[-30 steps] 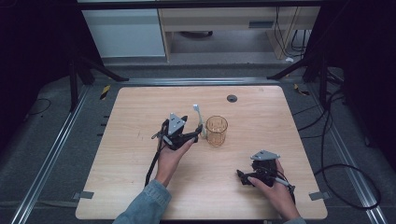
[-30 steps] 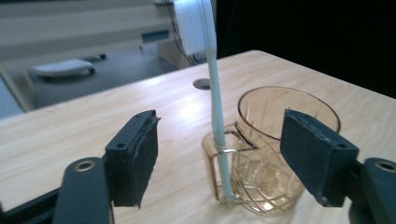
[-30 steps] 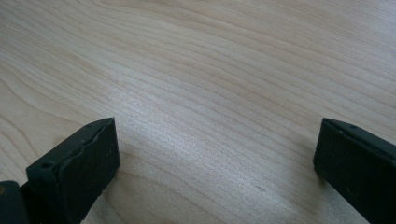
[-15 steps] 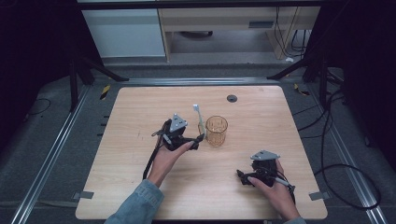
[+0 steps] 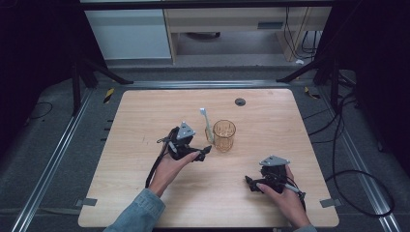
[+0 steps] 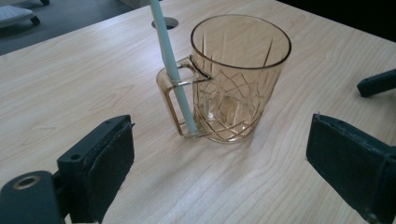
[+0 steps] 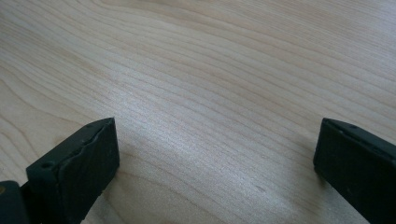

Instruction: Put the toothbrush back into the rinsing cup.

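The left gripper (image 5: 205, 153) has its fingers (image 6: 100, 161) spread wide with nothing between them; they have just been opening, and the toothbrush (image 6: 170, 65) they face now stands free, its pale handle threaded through the loop handle of the amber cup (image 6: 236, 79) and leaning away toward the far edge of the tabletop (image 5: 145, 121). The cup sits upright near the middle of the tabletop, just beyond the left gripper's tips and apart from them. The right gripper (image 5: 251, 182) rests near the near right corner, well apart from the cup, its fingers (image 7: 77, 168) also wide and empty over bare wood. The step in hand looks like the release: the toothbrush has been parked at the cup and let go. Next the left hand would need to draw straight back without brushing the handle, since the toothbrush is only propped in the loop and a light knock could tip it or slide the cup.
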Demonstrator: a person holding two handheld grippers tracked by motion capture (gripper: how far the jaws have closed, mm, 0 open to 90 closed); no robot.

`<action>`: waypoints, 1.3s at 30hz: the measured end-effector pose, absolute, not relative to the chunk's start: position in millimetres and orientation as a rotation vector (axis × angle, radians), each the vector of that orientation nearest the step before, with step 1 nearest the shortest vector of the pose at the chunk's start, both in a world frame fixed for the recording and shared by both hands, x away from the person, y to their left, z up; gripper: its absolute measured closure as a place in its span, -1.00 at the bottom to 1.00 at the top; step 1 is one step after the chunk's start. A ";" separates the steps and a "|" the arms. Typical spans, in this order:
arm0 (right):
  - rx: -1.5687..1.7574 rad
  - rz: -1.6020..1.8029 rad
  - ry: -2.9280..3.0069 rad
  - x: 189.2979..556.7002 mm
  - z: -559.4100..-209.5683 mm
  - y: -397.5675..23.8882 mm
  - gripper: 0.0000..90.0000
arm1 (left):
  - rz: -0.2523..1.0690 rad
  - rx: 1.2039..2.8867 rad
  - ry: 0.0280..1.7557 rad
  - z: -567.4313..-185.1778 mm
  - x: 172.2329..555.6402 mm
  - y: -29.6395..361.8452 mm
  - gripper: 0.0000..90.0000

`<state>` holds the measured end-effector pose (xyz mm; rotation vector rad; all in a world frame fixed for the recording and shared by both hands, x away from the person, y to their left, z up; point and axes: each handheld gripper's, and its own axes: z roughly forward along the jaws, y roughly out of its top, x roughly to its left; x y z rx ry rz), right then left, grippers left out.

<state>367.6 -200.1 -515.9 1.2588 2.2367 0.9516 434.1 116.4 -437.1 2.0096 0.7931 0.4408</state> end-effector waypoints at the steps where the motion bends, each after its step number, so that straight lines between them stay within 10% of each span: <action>1: 1.259 0.952 2.237 367.6 -515.9 -200.1 -0.99 | 0.438 2.017 0.784 -437.1 433.5 116.4 -0.85; 39: 1.257 0.953 2.236 367.7 -516.0 -200.1 -0.99 | 0.471 2.224 0.961 -445.8 413.8 199.6 -0.88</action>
